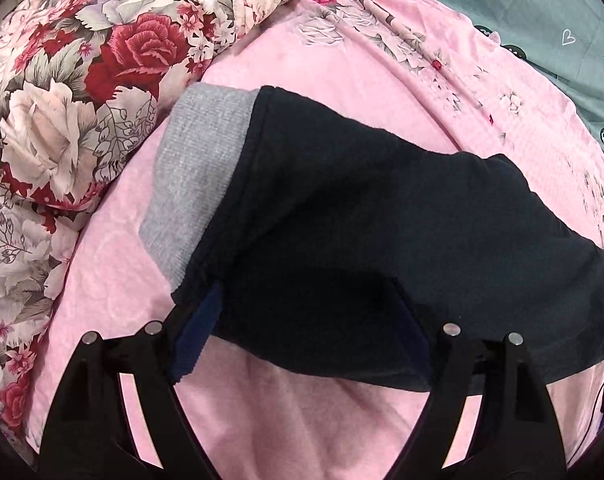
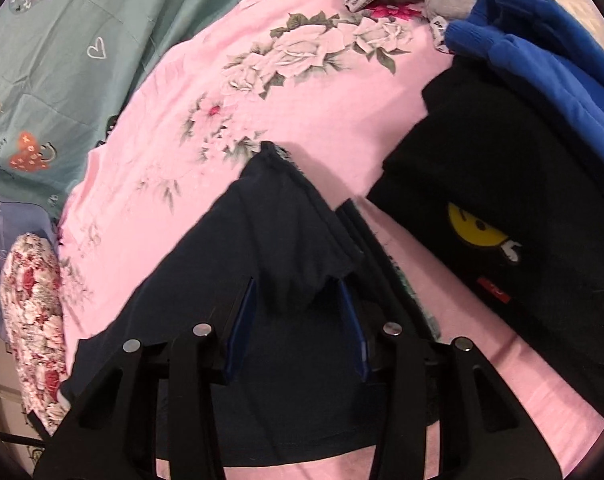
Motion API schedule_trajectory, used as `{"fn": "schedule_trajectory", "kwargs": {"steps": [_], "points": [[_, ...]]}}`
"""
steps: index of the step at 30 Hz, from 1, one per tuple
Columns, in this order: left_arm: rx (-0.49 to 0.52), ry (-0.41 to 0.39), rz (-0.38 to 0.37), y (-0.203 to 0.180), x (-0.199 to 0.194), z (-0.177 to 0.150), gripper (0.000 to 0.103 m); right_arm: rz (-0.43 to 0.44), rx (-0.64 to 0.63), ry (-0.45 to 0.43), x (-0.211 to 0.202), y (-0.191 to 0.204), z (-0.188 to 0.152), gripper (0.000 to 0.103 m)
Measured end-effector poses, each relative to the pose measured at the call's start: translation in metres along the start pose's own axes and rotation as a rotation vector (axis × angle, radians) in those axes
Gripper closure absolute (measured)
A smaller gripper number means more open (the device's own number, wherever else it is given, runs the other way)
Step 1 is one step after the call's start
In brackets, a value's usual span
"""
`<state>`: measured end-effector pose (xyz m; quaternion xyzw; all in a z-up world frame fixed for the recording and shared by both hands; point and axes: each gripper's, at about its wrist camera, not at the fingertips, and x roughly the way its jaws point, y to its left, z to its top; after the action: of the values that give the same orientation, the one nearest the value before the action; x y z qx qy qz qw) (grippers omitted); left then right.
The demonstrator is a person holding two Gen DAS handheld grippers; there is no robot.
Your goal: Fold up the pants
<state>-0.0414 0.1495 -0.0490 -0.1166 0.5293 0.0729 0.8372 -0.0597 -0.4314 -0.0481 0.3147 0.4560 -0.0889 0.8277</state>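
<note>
Pink floral bed sheet point(image 1: 341, 92) carries dark navy pants point(image 1: 381, 220) mid-bed; floral quilt point(image 1: 62, 100) bunched along left edge; black smiley garment point(image 2: 501, 220) and blue garment point(image 2: 549, 60) crowd right edge; left hand-held gripper point(image 1: 302, 332) spread wide over the pants' near hem; right hand-held gripper point(image 2: 298, 320) spread, pants fold bunched between its fingers.

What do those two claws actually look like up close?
Both look alike. The left claw and right claw are matte black plastic, each with two angular forked arms studded with round silver pins. The fingertips carry flat dark blue pads. No cables, markings or sleeves show.
</note>
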Motion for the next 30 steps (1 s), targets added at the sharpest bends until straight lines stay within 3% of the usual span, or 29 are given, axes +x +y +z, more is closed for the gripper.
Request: {"fn": "schedule_trajectory", "kwargs": {"steps": [4, 5, 6, 7, 8, 11, 16, 19, 21, 24, 28, 30], "points": [[-0.009, -0.001, -0.008, 0.002, 0.000, 0.001, 0.020, -0.002, -0.023, -0.019, 0.010, 0.010, 0.010, 0.060], [-0.011, -0.003, -0.010, 0.003, 0.001, 0.001, 0.020, -0.033, -0.029, -0.041, 0.010, 0.013, 0.012, 0.071], [-0.009, -0.003, -0.011, 0.003, 0.002, 0.002, 0.020, -0.048, -0.037, -0.058, 0.010, 0.015, 0.013, 0.090], [-0.006, -0.002, -0.010, 0.002, 0.002, 0.001, 0.020, -0.041, -0.044, -0.071, 0.008, 0.018, 0.014, 0.097], [-0.001, -0.001, -0.011, 0.003, 0.002, 0.003, 0.020, -0.048, -0.052, -0.091, 0.004, 0.021, 0.014, 0.098], [-0.014, 0.018, -0.022, 0.006, 0.005, 0.009, 0.020, -0.070, -0.142, -0.179, -0.023, 0.042, 0.006, 0.098], [-0.012, 0.040, -0.019, 0.006, 0.006, 0.011, 0.020, 0.024, -0.211, -0.299, -0.096, 0.055, -0.009, 0.099], [-0.009, 0.047, -0.029, 0.007, 0.006, 0.011, 0.020, 0.025, -0.181, -0.257, -0.102, 0.029, -0.024, 0.099], [-0.019, 0.055, -0.039, 0.009, 0.006, 0.013, 0.020, 0.020, -0.125, -0.183, -0.086, -0.003, -0.037, 0.099], [-0.018, 0.060, -0.038, 0.009, 0.004, 0.012, 0.020, -0.053, -0.085, -0.034, -0.044, -0.046, -0.055, 0.096], [-0.023, 0.032, -0.037, 0.009, -0.004, 0.008, 0.020, -0.099, -0.175, -0.070, -0.050, -0.036, -0.059, 0.078], [-0.024, 0.014, -0.030, 0.008, -0.008, 0.006, 0.019, -0.172, -0.233, -0.173, -0.066, -0.021, -0.054, 0.071]]}}
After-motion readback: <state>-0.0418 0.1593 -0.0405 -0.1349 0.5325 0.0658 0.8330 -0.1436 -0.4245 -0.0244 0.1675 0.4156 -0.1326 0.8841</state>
